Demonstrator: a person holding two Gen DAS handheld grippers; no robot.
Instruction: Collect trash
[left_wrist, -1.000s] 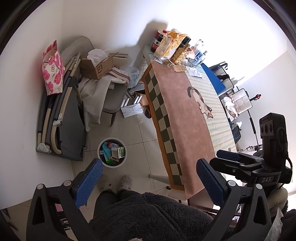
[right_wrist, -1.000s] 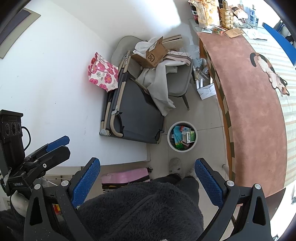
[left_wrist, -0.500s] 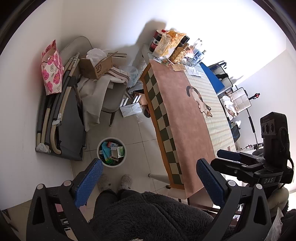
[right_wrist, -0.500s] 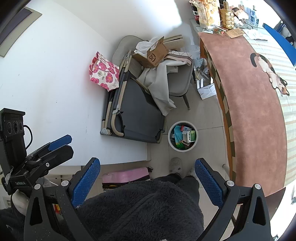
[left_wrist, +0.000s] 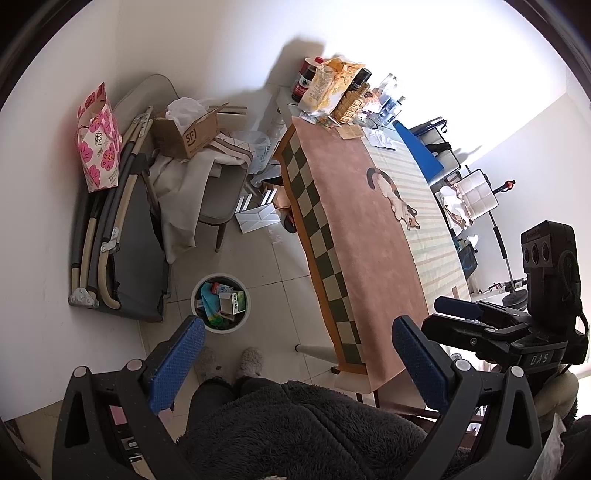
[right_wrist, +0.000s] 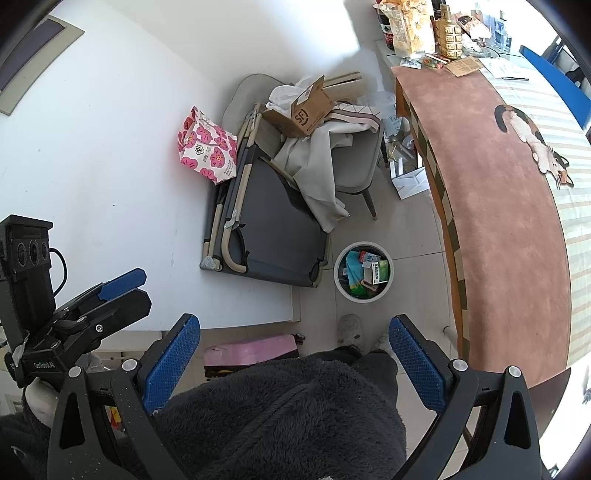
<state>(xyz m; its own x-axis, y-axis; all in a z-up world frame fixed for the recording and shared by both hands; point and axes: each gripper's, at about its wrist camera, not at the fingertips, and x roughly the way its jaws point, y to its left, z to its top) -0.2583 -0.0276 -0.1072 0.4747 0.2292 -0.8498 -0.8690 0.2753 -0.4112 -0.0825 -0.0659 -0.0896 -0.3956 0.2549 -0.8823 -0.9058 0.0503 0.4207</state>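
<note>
A round white trash bin stands on the tiled floor beside the table, filled with several cartons and wrappers. My left gripper is open high above the floor, nothing between its blue pads. My right gripper is open too, empty, held over a person's dark fleece jacket. In the left wrist view the right gripper appears at the right; in the right wrist view the left gripper appears at the left. Snack bags and bottles crowd the table's far end.
A long table with a pink checked cloth runs along the right. A grey chair piled with cloth and a cardboard box, a folded cot and a pink flowered bag line the wall. Slippered feet stand near the bin.
Both views have drifted only slightly; the scene sits a little differently in frame. Both grippers stay open and empty, and nothing was picked up or dropped.
</note>
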